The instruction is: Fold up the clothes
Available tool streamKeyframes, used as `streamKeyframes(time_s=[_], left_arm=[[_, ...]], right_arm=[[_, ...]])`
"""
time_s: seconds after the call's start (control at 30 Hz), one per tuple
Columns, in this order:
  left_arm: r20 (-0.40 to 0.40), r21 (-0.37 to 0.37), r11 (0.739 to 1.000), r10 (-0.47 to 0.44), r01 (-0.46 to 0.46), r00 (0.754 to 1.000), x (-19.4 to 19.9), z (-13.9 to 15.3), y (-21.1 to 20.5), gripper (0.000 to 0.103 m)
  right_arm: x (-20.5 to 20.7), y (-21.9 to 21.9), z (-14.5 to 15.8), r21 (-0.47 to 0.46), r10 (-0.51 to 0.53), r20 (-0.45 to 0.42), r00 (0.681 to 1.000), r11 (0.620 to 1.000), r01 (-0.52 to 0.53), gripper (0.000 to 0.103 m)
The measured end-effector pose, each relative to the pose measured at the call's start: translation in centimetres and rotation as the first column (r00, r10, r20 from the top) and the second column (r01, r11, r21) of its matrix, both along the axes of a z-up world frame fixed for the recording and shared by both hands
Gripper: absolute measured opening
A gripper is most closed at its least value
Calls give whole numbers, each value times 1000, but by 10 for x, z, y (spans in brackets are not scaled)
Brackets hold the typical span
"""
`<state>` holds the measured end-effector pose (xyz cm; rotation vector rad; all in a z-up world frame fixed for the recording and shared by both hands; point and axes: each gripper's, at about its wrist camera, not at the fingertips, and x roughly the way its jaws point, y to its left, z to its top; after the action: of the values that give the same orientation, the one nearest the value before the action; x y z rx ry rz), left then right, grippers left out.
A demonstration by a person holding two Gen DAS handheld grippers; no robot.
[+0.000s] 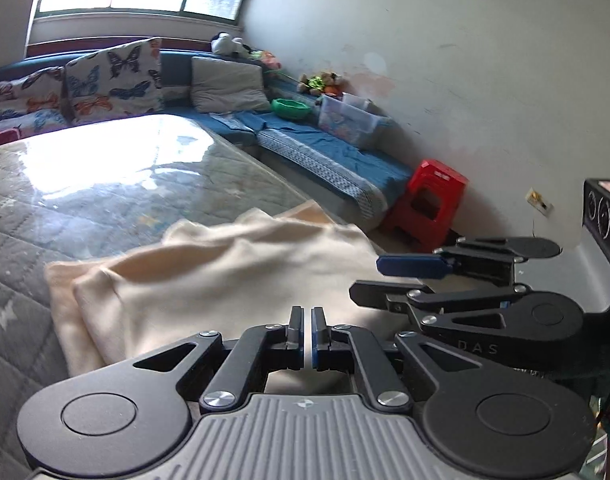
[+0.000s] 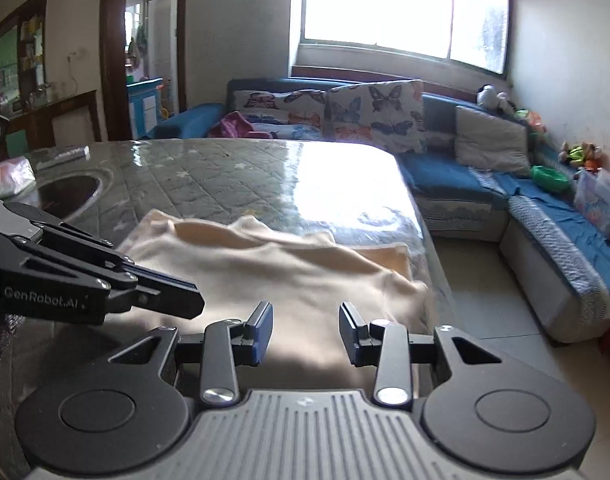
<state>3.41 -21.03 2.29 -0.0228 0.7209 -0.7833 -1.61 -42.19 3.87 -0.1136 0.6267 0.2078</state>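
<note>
**Cream garment lies folded at the table's near right corner**

The cream garment [image 2: 273, 272] lies in loose layers on the table [image 2: 265, 176], a quilted cover under glossy clear sheeting, close to its near edge and right edge. Your left hand-held gripper [image 1: 307, 334] hovers over the cloth's near part with its fingers almost pressed together, only a thin gap between them and nothing pinched. Your right hand-held gripper [image 2: 306, 334] has its fingers spread wide above the cloth, gripping nothing. Both sit just beside each other.
</note>
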Motion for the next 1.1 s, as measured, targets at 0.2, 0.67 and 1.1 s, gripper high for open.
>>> streamKeyframes(time_s=[0.2,0.67,1.1], left_arm=[[27,45,999,-10,9,1000,-9,-14,-12,4],[1,20,997,69,-69,998,-22,-6,15,11],[-30,13,976,217,-217,976,-25,-2,64,19]], right_arm=[[-10,-6,-20,32,-55,3,998,998,55,35],[-19,-4,-12,35,-69,32,997,997,68,36],[-8,33,-11,25,53,24,998,998,-54,37]])
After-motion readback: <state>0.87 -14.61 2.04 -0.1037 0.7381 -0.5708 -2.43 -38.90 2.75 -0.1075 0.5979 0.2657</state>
